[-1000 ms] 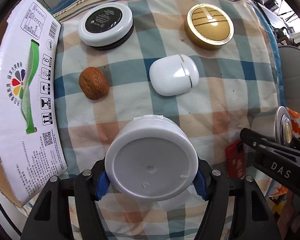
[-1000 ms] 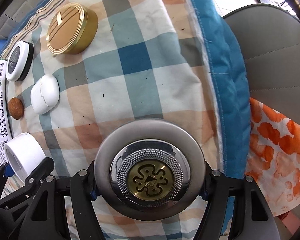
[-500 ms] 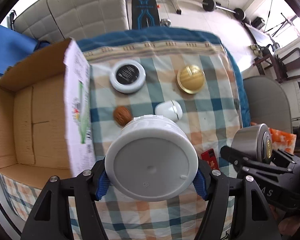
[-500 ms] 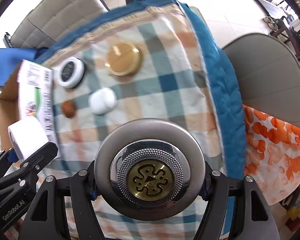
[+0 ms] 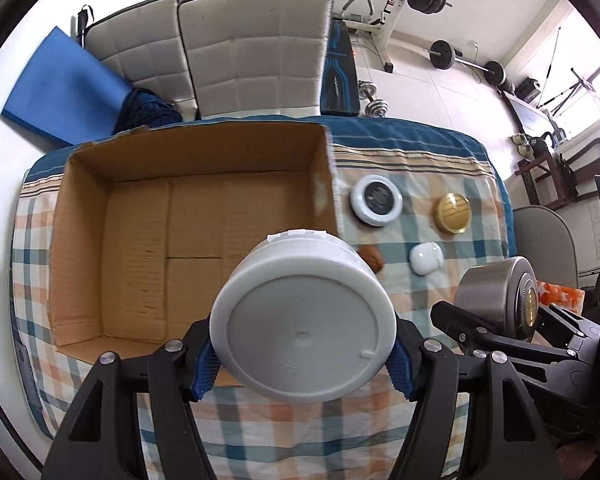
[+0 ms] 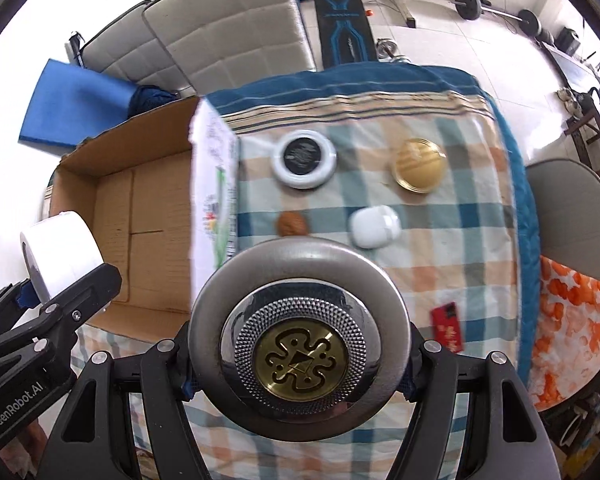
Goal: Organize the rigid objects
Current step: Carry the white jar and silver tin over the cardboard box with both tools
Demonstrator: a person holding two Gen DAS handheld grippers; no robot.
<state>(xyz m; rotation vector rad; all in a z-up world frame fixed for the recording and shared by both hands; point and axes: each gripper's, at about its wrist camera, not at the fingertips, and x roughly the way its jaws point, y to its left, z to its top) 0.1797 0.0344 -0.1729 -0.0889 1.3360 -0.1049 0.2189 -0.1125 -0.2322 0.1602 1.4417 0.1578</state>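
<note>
Mid-carry, by the look of it: 2 items lifted and headed for the cardboard box [image 5: 148,240]. Left gripper [image 5: 302,354] clamped on a white plastic jar [image 5: 302,316], held base toward the camera above the box's near right corner. Right gripper [image 6: 298,364] clamped on a round metal tin [image 6: 298,340] with a brass emblem, raised over the checked cloth [image 6: 452,264] just right of the box wall. Left on the cloth: a white-rimmed black-lidded jar [image 6: 304,158], a gold tin [image 6: 419,164], a white case [image 6: 374,226], a walnut [image 6: 292,223] and a red packet [image 6: 446,326]. Next, probably: move each load over the open box floor, lower, then release 1 at a time, clear of the right wall.
</note>
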